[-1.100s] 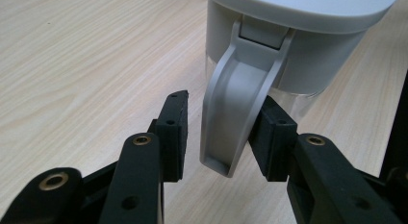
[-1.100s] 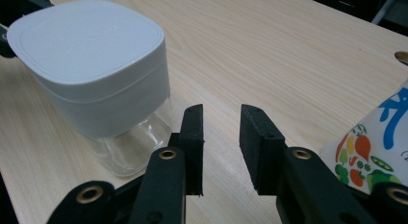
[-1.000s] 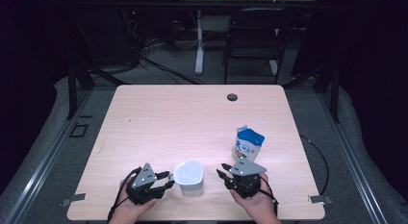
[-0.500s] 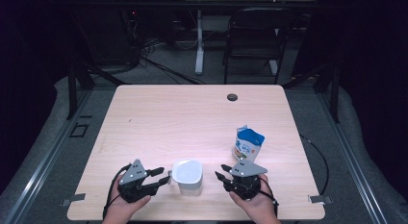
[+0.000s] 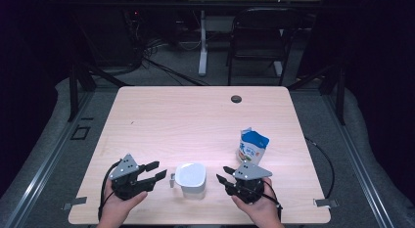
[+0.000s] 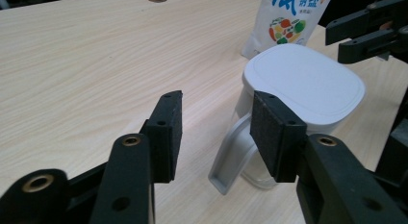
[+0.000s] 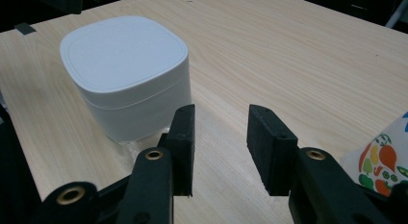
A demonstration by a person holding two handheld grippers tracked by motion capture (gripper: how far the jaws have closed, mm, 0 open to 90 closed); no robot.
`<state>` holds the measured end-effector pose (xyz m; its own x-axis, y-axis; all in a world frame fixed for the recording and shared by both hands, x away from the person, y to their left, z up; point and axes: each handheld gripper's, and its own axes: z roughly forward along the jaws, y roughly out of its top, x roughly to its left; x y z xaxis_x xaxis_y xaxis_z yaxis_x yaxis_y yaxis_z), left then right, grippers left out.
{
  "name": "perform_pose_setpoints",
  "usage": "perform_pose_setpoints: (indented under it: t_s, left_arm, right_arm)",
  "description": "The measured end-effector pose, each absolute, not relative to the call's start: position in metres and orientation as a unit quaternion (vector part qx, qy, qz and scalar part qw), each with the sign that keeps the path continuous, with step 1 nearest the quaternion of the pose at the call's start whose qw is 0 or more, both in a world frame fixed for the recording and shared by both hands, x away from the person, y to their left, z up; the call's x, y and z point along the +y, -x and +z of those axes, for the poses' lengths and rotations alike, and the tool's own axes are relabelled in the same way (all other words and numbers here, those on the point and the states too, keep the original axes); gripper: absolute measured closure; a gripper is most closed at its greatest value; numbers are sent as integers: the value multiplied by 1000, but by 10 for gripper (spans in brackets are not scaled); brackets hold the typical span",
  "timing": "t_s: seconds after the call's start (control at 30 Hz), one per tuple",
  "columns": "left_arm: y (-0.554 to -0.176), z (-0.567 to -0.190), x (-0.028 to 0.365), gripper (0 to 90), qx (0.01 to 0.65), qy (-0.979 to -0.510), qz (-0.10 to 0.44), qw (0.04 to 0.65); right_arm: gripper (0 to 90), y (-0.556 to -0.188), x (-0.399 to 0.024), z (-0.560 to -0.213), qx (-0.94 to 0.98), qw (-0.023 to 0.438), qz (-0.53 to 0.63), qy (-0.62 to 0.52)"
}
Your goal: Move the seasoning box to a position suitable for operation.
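White container's (image 6: 302,84) grey handle (image 6: 230,159) beside the open, empty left hand-held gripper (image 6: 216,132).

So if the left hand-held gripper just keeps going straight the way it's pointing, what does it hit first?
Probably the white lidded container. The left hand-held gripper points at its grey side handle, which lies just ahead between the open jaws, with nothing held. Depth is hard to judge.

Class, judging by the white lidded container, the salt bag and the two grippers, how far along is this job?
Barely begun. Done: nothing visibly; the lid sits on the container and the bag stands apart. In hand: nothing; the left gripper and right gripper flank the container, open. Left: gripping and opening it.
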<state>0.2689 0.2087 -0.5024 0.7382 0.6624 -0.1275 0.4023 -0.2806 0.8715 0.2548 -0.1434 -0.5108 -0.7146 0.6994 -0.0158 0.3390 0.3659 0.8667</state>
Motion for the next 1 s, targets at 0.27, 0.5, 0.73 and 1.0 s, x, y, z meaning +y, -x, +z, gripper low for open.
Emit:
perform_pose_setpoints:
  t_s: [0.27,0.5,0.73,1.0]
  left_arm:
    - [-272,-483,201,679,319,-804,127,485]
    - [-278,-477,192,760,303,-817,108,479]
    - [-287,-467,182,794,297,-826,100,469]
    - [-289,-458,180,900,288,-837,100,454]
  right_arm:
    - [621,-257,-144,-503,803,188,461,-327]
    - [659,-261,-144,-497,804,175,465,-327]
    - [687,-264,-135,-488,816,177,455,-310]
    - [695,-269,-133,-481,813,170,459,-315]
